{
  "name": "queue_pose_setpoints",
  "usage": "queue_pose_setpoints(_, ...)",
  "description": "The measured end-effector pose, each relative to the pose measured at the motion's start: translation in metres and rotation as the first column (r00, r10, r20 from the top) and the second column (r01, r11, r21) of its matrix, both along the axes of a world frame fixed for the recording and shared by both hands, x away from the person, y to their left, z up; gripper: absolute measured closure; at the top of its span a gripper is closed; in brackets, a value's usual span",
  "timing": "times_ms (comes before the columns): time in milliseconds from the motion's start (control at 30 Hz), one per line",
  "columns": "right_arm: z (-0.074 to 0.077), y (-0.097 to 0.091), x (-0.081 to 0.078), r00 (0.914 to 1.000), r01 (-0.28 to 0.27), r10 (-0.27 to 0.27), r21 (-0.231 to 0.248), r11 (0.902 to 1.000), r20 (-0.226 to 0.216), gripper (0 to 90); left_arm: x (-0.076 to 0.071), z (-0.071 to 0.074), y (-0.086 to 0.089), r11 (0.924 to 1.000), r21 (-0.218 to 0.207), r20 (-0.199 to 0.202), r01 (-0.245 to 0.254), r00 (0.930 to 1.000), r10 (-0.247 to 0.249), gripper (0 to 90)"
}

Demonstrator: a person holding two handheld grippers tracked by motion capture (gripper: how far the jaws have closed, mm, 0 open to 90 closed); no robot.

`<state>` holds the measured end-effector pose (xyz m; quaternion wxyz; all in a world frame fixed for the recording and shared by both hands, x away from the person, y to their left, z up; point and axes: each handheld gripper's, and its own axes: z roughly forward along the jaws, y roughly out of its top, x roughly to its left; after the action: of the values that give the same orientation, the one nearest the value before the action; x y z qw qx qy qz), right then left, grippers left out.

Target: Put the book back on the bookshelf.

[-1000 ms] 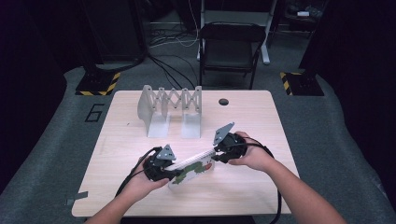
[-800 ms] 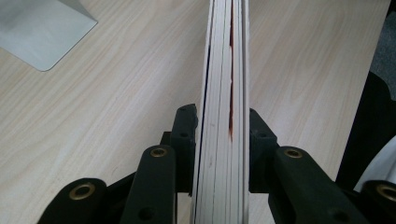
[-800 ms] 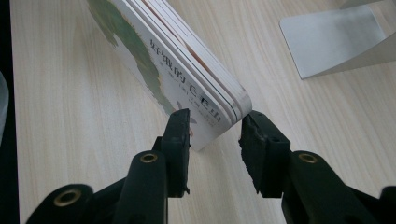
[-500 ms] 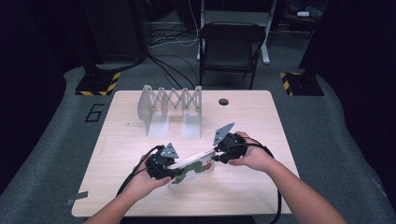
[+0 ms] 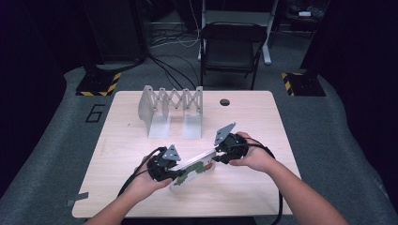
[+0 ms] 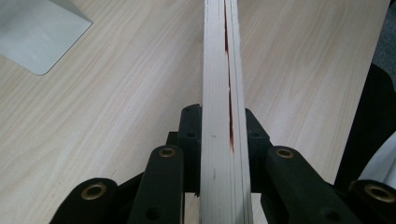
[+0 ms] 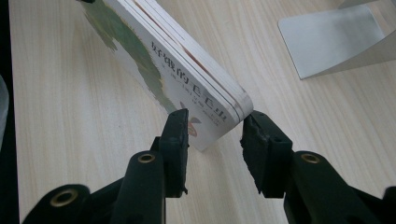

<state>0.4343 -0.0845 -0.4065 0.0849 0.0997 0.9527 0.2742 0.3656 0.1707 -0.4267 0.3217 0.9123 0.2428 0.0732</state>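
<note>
Left tool [image 6: 219, 135] now tighter on book [image 6: 222, 70]

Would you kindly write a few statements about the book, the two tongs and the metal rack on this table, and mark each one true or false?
1. The left tongs are clamped on the book. True; their pads press both of its faces.
2. The book lies flat on the table. False; it stands on edge, held between the two hands.
3. The right tongs are fully shut on the book's corner. False; in the right gripper view the jaws stand on either side of the corner, one pad at the cover and the other just off it.
4. A folding metal rack stands behind the book. True.
5. A red mug sits beside the rack. False; nothing sits beside it.
</note>
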Motion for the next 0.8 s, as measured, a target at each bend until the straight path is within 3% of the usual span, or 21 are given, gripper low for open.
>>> queue_pose_setpoints(500, -0.0050, 0.0019, 0.0021, 0.9993, 0.023, -0.023, 0.020, 0.9995, -0.028, 54.9, -0.0060, 0.0004, -0.0045, 0.9999, 0.013, 0.037, 0.010, 0.9993, -0.010, 76.0)
queue_pose_setpoints(800, -0.0057, -0.0003, 0.0019, 0.9988, 0.035, -0.034, 0.025, 0.9991, -0.036, 53.4, -0.0044, 0.0020, -0.0032, 0.9999, 0.009, 0.020, 0.009, 0.9997, -0.009, 76.0)
